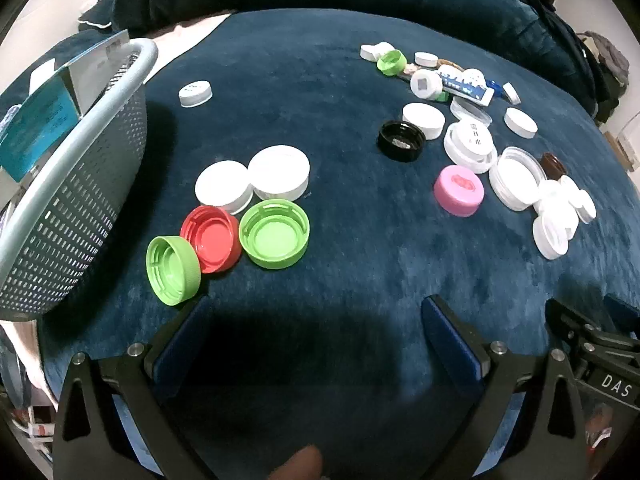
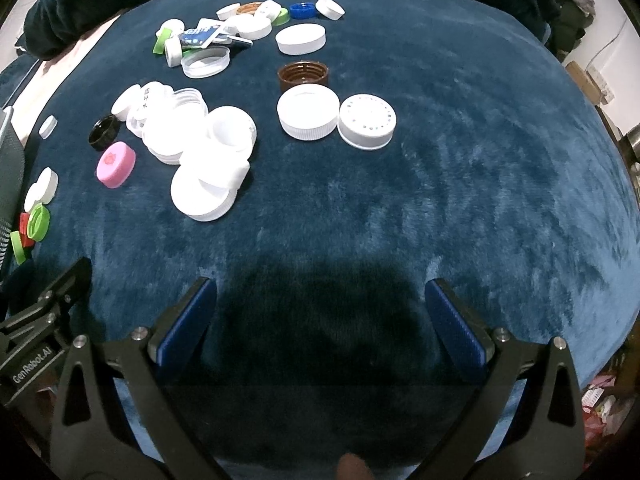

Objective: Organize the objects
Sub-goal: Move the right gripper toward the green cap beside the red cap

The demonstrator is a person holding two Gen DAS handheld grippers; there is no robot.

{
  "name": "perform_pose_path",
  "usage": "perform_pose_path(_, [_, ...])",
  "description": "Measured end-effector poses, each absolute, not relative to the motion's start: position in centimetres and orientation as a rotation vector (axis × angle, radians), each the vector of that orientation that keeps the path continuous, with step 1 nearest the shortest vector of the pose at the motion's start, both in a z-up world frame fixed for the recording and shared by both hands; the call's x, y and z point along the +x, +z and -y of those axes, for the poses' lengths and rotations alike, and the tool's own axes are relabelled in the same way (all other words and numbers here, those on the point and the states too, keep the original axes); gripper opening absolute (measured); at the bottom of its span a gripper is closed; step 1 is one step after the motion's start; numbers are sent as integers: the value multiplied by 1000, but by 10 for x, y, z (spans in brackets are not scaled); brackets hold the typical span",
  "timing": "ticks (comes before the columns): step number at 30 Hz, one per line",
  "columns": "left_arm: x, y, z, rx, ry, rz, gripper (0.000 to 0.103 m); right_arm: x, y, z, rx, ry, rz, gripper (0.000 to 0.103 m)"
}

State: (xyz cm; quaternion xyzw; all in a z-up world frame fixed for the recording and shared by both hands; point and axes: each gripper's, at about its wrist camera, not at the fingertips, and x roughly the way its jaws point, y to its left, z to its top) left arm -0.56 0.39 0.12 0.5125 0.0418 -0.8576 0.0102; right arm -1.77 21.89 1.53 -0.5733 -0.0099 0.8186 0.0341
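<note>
We see our left claw (image 1: 316,344) with its blue pads spread wide and nothing between them, hanging over the dark blue plush cover (image 1: 320,80). Our right claw (image 2: 320,320) is likewise wide apart and empty. The caps lie scattered on the cover: two white caps (image 1: 252,178), a red cap (image 1: 211,238) and two green caps (image 1: 274,233) cluster near the grey perforated basket (image 1: 76,184) on the left, which holds a teal card whose print is too blurred to read. A pink cap (image 1: 459,189) and a black cap (image 1: 401,140) sit beside the larger white pile. Readable lettering: "DAS" on the right tool in the left view, "GenRobot.AI" on the left tool in the right view.
</note>
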Motion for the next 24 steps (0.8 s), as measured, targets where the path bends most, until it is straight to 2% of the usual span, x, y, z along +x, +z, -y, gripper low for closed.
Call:
perform_pose_path(16, [-7, 5, -2, 1605, -2676, -98, 103, -44, 18, -232, -1754, 2522, 39, 103])
perform_pose_path(24, [11, 28, 23, 1520, -2655, -300, 103, -58, 29, -238, -1742, 2533, 76, 103])
